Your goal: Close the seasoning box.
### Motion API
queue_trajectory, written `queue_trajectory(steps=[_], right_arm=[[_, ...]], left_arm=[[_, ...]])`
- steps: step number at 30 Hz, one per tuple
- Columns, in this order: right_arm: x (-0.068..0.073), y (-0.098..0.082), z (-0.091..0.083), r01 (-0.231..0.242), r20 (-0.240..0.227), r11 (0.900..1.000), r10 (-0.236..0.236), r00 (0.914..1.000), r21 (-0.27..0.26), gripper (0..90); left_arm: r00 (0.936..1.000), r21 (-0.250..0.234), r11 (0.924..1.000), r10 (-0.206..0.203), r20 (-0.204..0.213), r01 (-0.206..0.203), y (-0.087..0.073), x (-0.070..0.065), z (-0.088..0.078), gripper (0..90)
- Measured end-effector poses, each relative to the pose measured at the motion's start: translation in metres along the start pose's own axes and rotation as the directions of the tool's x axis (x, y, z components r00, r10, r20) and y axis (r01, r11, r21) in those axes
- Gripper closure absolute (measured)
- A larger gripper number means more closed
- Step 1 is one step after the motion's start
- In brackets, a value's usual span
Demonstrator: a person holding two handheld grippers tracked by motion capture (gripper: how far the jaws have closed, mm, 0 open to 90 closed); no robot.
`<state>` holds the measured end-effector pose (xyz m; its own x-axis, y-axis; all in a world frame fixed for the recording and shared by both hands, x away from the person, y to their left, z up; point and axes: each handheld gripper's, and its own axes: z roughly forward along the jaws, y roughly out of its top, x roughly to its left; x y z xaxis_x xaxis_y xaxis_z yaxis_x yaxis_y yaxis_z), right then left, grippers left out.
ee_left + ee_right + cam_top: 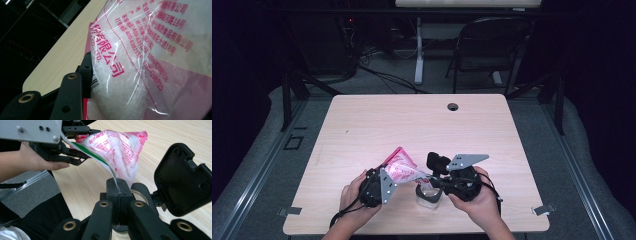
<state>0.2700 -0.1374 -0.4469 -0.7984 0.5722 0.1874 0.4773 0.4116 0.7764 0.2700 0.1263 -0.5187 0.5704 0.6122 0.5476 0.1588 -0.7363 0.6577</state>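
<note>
**Bag Poised Above Open Jar**

A clear plastic bag printed in pink and filled with white crystals (pixel 401 169) hangs stretched between two grippers. The left gripper (pixel 384 184) clamps the bag's bulk; the right gripper (pixel 119 192), jaws pressed together, pinches its lower corner. That corner lies directly above a small round clear jar (pixel 429 194), whose hinged black lid (pixel 183 182) stands open beside the right gripper.
</note>
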Motion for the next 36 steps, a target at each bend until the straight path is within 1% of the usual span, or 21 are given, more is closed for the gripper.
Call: queue_trajectory(steps=[5, 9, 12, 15, 17, 19, 21, 24, 25, 29, 31, 33, 34, 35, 36], right_arm=[[0.0030, 0.0010, 0.0002, 0.004, -0.009, 1.000, -0.004, 1.0000, -0.005, 90.0], [0.0037, 0.0009, 0.0004, 0.006, -0.011, 1.000, -0.006, 0.9999, 0.002, 90.0], [0.0030, 0.0006, 0.0006, 0.011, -0.011, 1.000, -0.011, 0.9999, 0.009, 90.0], [0.0017, -0.0002, 0.0010, 0.018, -0.012, 1.000, -0.018, 0.9998, 0.025, 90.0], [0.0007, -0.0008, 0.0011, 0.015, -0.014, 0.999, -0.014, 0.9998, 0.035, 90.0], [0.0000, -0.0016, 0.0012, 0.014, -0.016, 0.999, -0.013, 0.9998, 0.039, 90.0], [-0.0009, -0.0021, 0.0010, 0.013, -0.020, 0.999, -0.012, 0.9997, 0.048, 90.0], [-0.0025, -0.0029, 0.0006, 0.017, -0.018, 0.998, -0.016, 0.9997, 0.066, 90.0], [-0.0030, -0.0031, 0.0005, 0.018, -0.017, 0.997, -0.017, 0.9997, 0.071, 90.0], [-0.0030, -0.0031, 0.0009, 0.016, -0.012, 0.997, -0.015, 0.9998, 0.082, 90.0], [-0.0028, -0.0024, 0.0020, 0.019, -0.005, 0.996, -0.019, 0.9998, 0.090, 90.0], [-0.0044, -0.0030, 0.0038, 0.009, -0.003, 0.996, -0.009, 1.0000, 0.088, 90.0], [-0.0052, -0.0033, 0.0041, 0.010, -0.004, 0.996, -0.010, 0.9999, 0.092, 90.0], [-0.0058, -0.0041, 0.0044, 0.006, 0.000, 0.996, -0.006, 1.0000, 0.093, 90.0], [-0.0058, -0.0051, 0.0049, -0.002, -0.002, 0.996, 0.003, 1.0000, 0.084, 90.0]], left_arm=[[0.9999, 0.005, 1.0000, 0.005, 0.010, -0.005, -0.0004, 0.0001, 0.0005, 59.6], [0.9997, 0.004, 0.9997, 0.024, 0.006, -0.024, -0.0002, 0.0002, 0.0003, 59.9], [0.9988, 0.007, 0.9989, 0.046, -0.013, -0.046, 0.0013, -0.0001, -0.0006, 60.2], [0.9951, 0.000, 0.9967, 0.081, -0.056, -0.081, 0.0031, -0.0006, -0.0018, 60.2], [0.9924, -0.001, 0.9952, 0.097, -0.076, -0.098, 0.0044, -0.0007, -0.0027, 60.3], [0.9913, -0.003, 0.9946, 0.104, -0.081, -0.104, 0.0054, -0.0010, -0.0028, 60.3], [0.9885, 0.003, 0.9926, 0.121, -0.091, -0.121, 0.0063, -0.0009, -0.0033, 60.3], [0.9878, 0.001, 0.9921, 0.125, -0.093, -0.125, 0.0071, -0.0027, -0.0029, 60.4], [0.9861, 0.001, 0.9912, 0.132, -0.100, -0.133, 0.0073, -0.0032, -0.0029, 60.4], [0.9831, 0.003, 0.9899, 0.141, -0.117, -0.142, 0.0083, -0.0035, -0.0028, 60.4], [0.9805, 0.008, 0.9888, 0.149, -0.129, -0.149, 0.0087, -0.0030, -0.0025, 60.4], [0.9782, 0.013, 0.9880, 0.154, -0.139, -0.154, 0.0088, -0.0034, -0.0025, 60.4], [0.9759, 0.015, 0.9869, 0.161, -0.147, -0.161, 0.0089, -0.0040, -0.0030, 60.4], [0.9751, 0.015, 0.9865, 0.163, -0.150, -0.163, 0.0090, -0.0044, -0.0032, 60.4], [0.9751, 0.013, 0.9862, 0.165, -0.148, -0.165, 0.0091, -0.0047, -0.0032, 60.5]])
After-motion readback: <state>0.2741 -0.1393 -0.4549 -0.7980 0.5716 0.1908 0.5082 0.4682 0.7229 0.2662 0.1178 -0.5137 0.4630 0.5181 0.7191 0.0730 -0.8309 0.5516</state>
